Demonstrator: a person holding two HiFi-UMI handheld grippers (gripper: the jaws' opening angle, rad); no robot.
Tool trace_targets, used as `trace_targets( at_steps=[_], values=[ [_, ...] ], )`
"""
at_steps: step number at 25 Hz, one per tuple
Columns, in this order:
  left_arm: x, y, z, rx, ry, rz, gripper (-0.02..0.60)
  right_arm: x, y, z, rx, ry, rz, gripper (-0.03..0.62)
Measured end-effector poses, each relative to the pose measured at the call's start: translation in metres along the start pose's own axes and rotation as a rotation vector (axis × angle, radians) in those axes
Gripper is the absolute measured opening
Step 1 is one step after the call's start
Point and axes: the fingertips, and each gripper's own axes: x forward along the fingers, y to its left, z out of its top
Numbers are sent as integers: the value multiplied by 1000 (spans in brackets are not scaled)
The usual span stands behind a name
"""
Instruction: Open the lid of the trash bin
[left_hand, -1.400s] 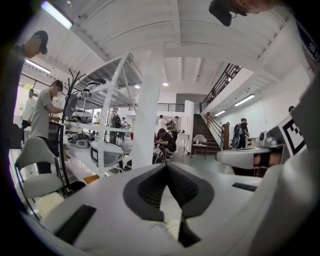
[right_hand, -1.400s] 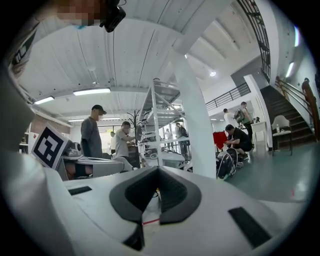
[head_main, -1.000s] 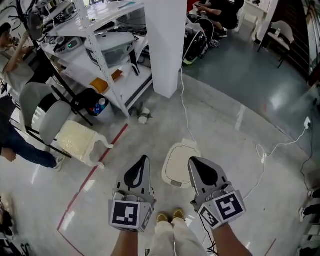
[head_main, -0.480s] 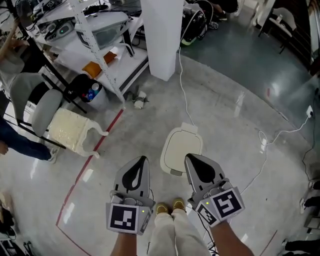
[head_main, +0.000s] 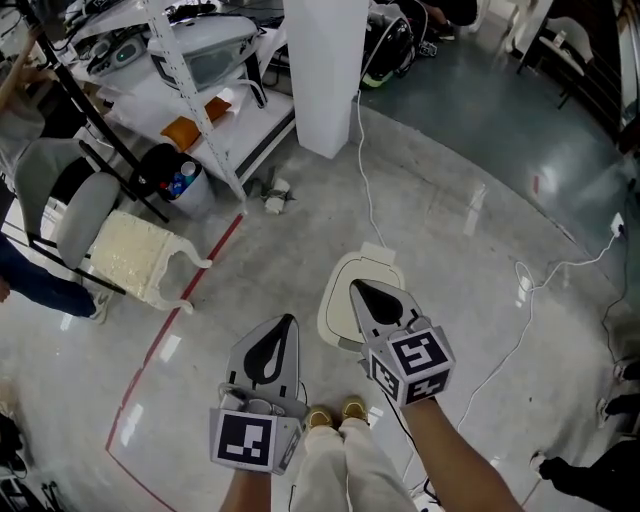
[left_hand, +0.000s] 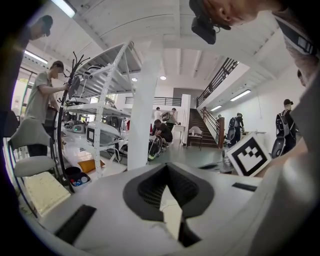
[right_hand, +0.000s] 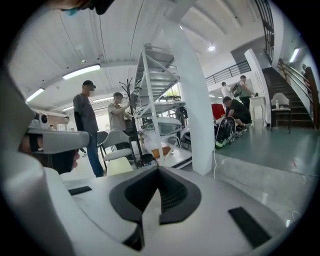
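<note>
A white square pillar (head_main: 325, 70) stands on the floor at the top centre of the head view. A white shelving rack (head_main: 240, 135) loaded with equipment stands to its left, and an orange item (head_main: 182, 132) lies on a lower shelf. A black bucket (head_main: 152, 170) holding bottles sits on the floor at the foot of the rack. A chair (head_main: 85, 215) with a grey backrest stands at left, with a cream seat (head_main: 135, 268) just beside it. A red line (head_main: 175, 320) crosses the grey floor. A white cable (head_main: 364, 170) runs along the floor from beside the pillar. A second cable (head_main: 527, 300) leads to a socket (head_main: 617, 222) at right. In the left gripper view, a staircase (left_hand: 212, 125) rises in the background.
</note>
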Motion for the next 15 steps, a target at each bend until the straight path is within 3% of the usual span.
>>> trace_targets(
  at_steps=[8, 15],
  values=[
    [-1, 6, -27, -29, 29, 8, -11, 55, -17, -98, 123, 282, -20, 34],
    [-3, 12, -59, -43, 66, 0, -11, 62, -23, -221, 210, 562, -53, 34]
  ],
)
